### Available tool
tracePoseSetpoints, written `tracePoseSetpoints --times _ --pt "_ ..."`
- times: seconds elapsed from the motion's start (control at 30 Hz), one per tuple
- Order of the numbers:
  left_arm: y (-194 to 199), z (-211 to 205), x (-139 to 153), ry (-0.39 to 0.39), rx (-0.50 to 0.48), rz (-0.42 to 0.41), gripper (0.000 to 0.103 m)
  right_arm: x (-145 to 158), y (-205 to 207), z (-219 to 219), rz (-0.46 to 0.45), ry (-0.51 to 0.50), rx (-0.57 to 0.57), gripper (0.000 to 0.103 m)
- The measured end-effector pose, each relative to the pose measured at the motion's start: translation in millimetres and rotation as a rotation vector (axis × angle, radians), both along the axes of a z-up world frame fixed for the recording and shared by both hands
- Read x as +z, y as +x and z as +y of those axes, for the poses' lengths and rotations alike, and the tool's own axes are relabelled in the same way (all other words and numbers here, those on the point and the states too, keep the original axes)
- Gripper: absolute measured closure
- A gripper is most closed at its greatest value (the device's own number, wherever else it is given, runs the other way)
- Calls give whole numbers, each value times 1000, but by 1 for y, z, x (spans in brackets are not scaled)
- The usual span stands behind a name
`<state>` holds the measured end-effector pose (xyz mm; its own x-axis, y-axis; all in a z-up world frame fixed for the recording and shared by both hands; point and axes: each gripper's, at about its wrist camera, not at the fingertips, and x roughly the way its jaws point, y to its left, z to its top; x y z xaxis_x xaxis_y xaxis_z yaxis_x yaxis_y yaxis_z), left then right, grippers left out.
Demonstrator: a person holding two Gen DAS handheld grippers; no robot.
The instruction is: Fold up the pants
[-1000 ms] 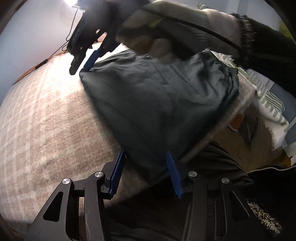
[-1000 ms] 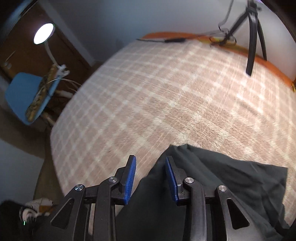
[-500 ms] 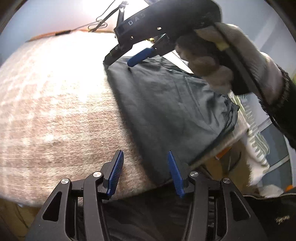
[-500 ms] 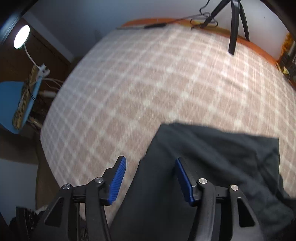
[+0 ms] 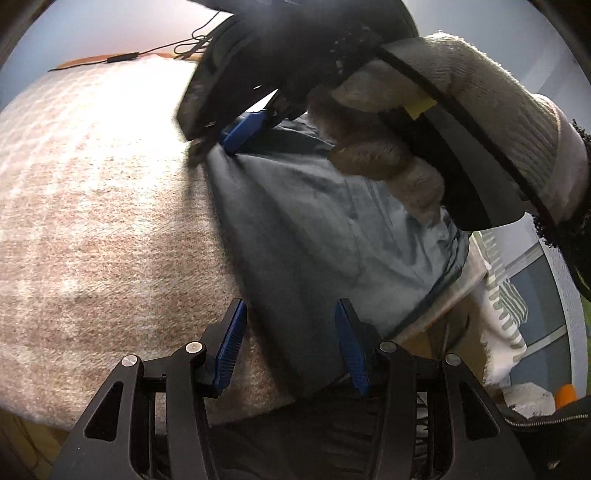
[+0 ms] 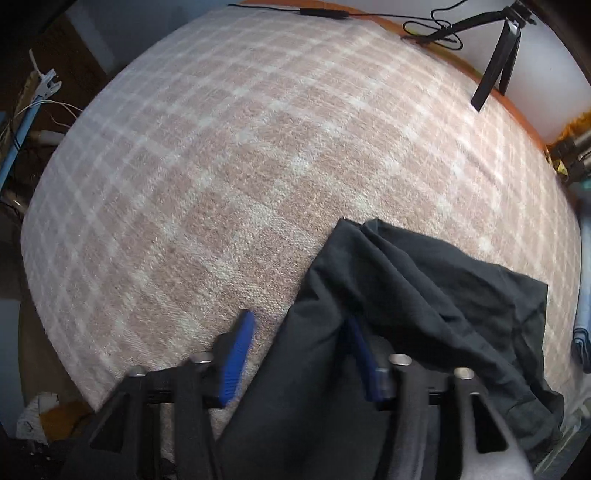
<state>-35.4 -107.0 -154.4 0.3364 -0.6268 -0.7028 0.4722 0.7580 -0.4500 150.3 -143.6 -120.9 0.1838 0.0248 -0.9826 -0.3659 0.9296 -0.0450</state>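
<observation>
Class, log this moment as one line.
stage: fold | pants: on blanket | left tool: open, at hem | right tool: open, over corner

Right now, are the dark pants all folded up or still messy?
Partly folded, still messy. The dark pants lie bunched in rumpled layers on the plaid blanket. Both the left gripper and right gripper are open around the cloth.

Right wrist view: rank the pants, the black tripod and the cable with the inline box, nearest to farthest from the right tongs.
1. pants: dark fabric lying between the open right tongs.
2. tripod: far right edge of the plaid blanket.
3. cable: far edge, top centre; close to the tripod's distance, so 2 and 3 are uncertain.
</observation>
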Motion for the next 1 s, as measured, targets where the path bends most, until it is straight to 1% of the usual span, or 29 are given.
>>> tracePoseSetpoints --times 0.03,0.07,0.1,0.13,0.17,0.3,0.33,0.37,0.4,0.43,0.47,0.53,0.57,0.63,0.67,0.7,0.73,0.8,0.9,1.0 --pt "1 -1 0 1 6 2 55 1 1 -1 0 2 -6 84" --pt "3 -3 0 4 10 4 52 3 3 -5 6 19 -21 89" --pt "5 -5 0 6 13 6 49 4 5 -12 18 56 -46 97" --pt "7 -6 1 2 18 8 44 5 7 -18 29 92 -70 100" --pt "8 -9 1 1 25 10 42 8 7 -25 27 129 -92 101" --pt "13 -14 -1 -1 50 14 42 25 4 -46 1 226 -121 102" --pt "15 -14 -1 -12 58 19 44 29 3 -53 0 249 -130 102" --pt "16 -15 -1 -30 64 26 49 33 1 -57 -2 263 -135 102" --pt "17 -15 -1 -48 69 31 57 37 0 -61 -11 273 -139 102" --pt "18 -16 -1 -57 75 36 82 39 0 -63 -15 280 -141 102" --pt "17 -16 -1 -57 79 35 94 42 -1 -66 -19 288 -142 102" --pt "15 -15 2 -69 73 15 96 46 -2 -67 -20 292 -134 102" --pt "12 -17 5 -73 65 -8 96 46 -5 -68 -17 295 -125 102" --pt "7 -21 12 -70 55 -46 97 49 -6 -69 -11 296 -107 93" --pt "6 -23 15 -71 55 -61 97 50 -5 -68 -12 284 -104 87" --pt "6 -25 17 -72 56 -68 97 51 -2 -65 -15 277 -105 61" --pt "6 -26 19 -76 55 -76 97 51 -8 -55 -24 269 -110 53" --pt "6 -30 21 -71 52 -88 97 52 -8 -54 -31 251 -101 53" --pt "4 -36 24 -73 54 -106 97 42 -5 -46 1 233 -83 50" --pt "2 -39 26 -80 52 -118 98 30 -6 -33 20 157 -56 49"
